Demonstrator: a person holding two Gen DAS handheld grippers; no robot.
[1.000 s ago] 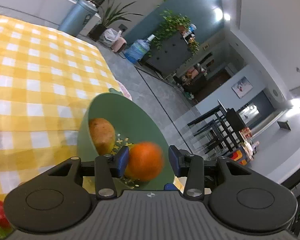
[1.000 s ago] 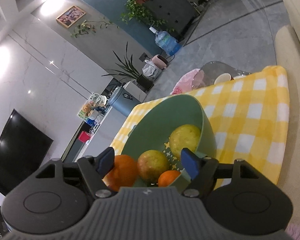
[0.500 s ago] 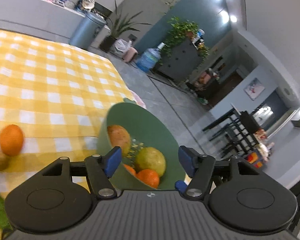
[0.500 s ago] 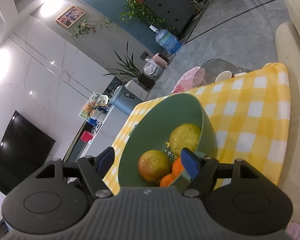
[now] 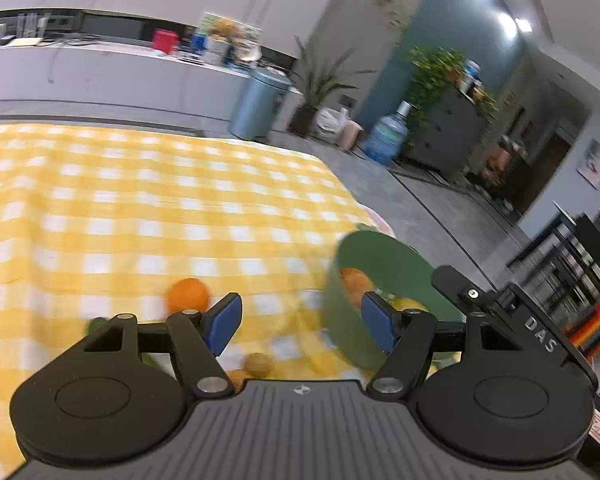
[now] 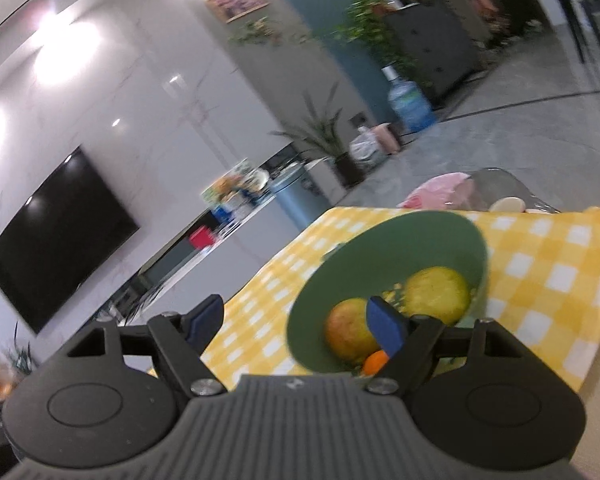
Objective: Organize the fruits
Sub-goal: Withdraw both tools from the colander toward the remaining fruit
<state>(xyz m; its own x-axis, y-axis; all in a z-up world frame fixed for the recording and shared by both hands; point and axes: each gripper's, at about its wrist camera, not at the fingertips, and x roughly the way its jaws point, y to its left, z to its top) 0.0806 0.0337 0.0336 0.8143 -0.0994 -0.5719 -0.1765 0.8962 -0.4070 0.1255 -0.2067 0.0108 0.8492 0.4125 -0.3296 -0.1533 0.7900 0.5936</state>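
A green bowl (image 5: 384,264) stands near the right edge of the yellow checked tablecloth (image 5: 140,208). It holds several fruits: in the right wrist view the bowl (image 6: 420,240) shows a yellow-green fruit (image 6: 436,294), a reddish-yellow fruit (image 6: 346,332) and a small orange (image 6: 374,362). My left gripper (image 5: 302,324) is open and empty, left of the bowl. An orange (image 5: 188,294) and a small brown fruit (image 5: 258,364) lie on the cloth near it. My right gripper (image 6: 294,326) is open and empty, just in front of the bowl. The other gripper's arm (image 5: 512,320) shows at the right.
The table edge drops to a grey floor on the right (image 5: 420,200). A grey bin (image 5: 260,104), a water jug (image 5: 388,136) and a plant cabinet (image 5: 448,128) stand beyond. A pink item (image 6: 440,192) and glass dish (image 6: 504,188) lie behind the bowl.
My left gripper dropped its orange into the bowl, opened, and swung left toward the loose fruits on the cloth. My right gripper turned left and drew back a little.
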